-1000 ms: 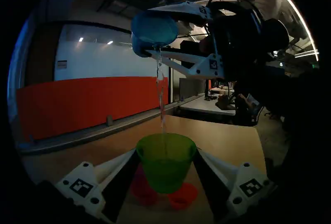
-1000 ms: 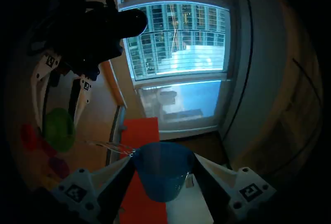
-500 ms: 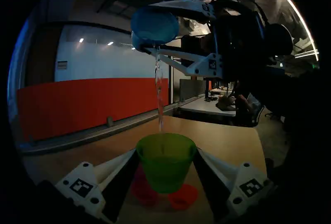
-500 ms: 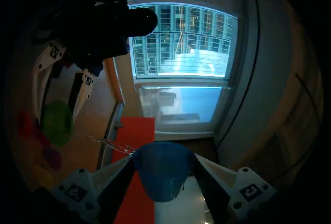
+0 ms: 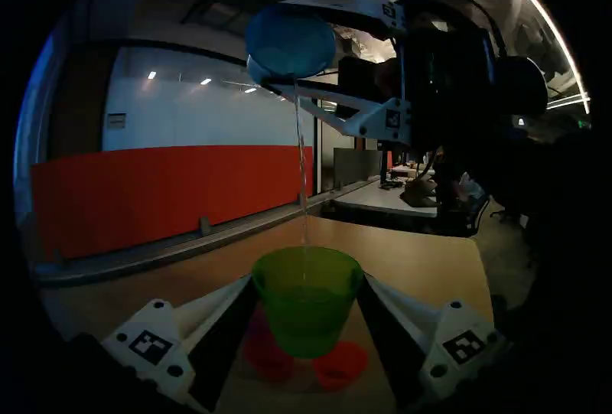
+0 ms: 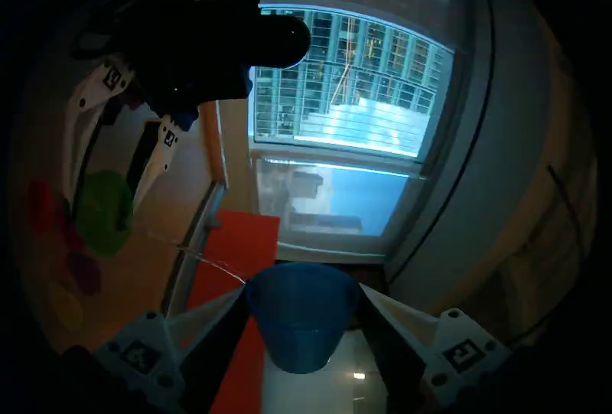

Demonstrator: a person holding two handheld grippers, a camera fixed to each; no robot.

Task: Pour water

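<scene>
Water (image 5: 301, 177) runs in a thin thread from the tipped blue cup (image 5: 291, 40) down into the green cup (image 5: 306, 307), so the pour itself is the step in hand; judging by how thin the stream is, it is probably near its end. The right claw (image 6: 302, 301) is closed on the blue cup, a finger on each side, high above the other. The left claw (image 5: 306, 284) grips the green cup the same way, upright above the bench (image 5: 428, 261). The next move calls for righting the blue cup gently, with the green one level beneath until the last drips land
</scene>
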